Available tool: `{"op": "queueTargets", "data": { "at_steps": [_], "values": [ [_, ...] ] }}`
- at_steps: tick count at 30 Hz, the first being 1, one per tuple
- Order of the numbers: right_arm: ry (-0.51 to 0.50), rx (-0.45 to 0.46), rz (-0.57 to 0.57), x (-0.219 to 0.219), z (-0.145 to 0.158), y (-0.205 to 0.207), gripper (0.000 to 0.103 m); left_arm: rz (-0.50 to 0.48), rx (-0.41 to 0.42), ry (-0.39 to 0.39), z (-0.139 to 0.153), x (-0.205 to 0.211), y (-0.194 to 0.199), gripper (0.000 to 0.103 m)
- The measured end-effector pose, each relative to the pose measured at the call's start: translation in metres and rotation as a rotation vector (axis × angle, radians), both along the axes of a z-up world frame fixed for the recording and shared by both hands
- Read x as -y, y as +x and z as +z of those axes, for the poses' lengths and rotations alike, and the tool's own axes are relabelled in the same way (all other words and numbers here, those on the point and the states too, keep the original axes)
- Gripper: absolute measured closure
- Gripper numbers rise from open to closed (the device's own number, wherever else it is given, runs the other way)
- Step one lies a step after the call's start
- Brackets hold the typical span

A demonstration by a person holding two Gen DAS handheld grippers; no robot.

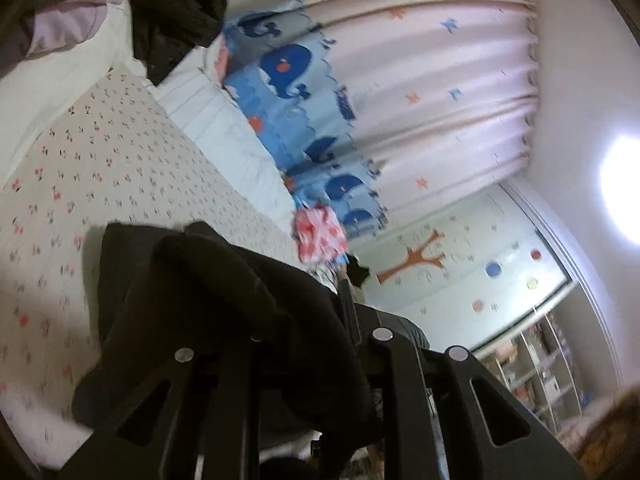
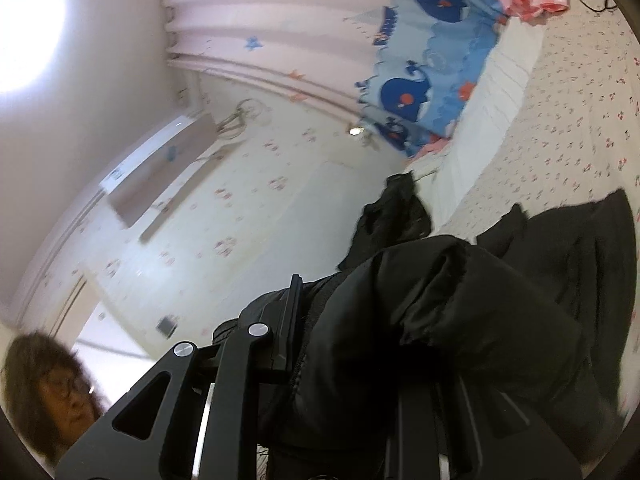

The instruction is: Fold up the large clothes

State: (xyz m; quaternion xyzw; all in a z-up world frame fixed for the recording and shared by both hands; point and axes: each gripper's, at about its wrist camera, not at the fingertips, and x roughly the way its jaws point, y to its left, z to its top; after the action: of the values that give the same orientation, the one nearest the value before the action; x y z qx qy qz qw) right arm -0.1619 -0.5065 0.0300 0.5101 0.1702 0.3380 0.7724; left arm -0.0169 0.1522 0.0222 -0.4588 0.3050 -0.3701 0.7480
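Left gripper (image 1: 320, 320) tilted up, rolled sideways; fingers buried in black jacket (image 1: 224, 304), clamped on a fold. Right gripper (image 2: 344, 320) same attitude, one finger (image 2: 290, 320) visible, the other under fabric, closed on the jacket (image 2: 460, 320). Jacket is bunched over both grippers, rest trailing onto the cherry-print bed sheet (image 1: 120, 160). Another dark garment (image 1: 176, 16) heaped further along the bed. Beyond: whale curtain (image 1: 360, 100), wall, ceiling light (image 2: 28, 36).

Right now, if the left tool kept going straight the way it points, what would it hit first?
The left tool is already buried in the black garment draped over its fingers. Past that cloth, the line seems to head toward the whale-print curtain beyond the bed, though depth is unclear.
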Motion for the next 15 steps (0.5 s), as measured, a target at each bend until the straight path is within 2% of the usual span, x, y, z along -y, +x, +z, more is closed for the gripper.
{"op": "queueTargets", "data": {
  "at_steps": [5,11,15],
  "values": [
    [-0.006,-0.143,-0.070,0.010,-0.045,0.063,0.083,0.066,-0.084,0.027,-0.033,0.020,0.059,0.086],
    [-0.055,-0.331,-0.125,0.012,-0.117,0.121,0.083,0.118,-0.186,0.130,-0.082,0.040,0.107,0.086],
    [-0.047,-0.387,-0.122,0.012,-0.153,0.138,0.085,0.129,-0.238,0.219,-0.120,0.051,0.123,0.086]
  ]
}}
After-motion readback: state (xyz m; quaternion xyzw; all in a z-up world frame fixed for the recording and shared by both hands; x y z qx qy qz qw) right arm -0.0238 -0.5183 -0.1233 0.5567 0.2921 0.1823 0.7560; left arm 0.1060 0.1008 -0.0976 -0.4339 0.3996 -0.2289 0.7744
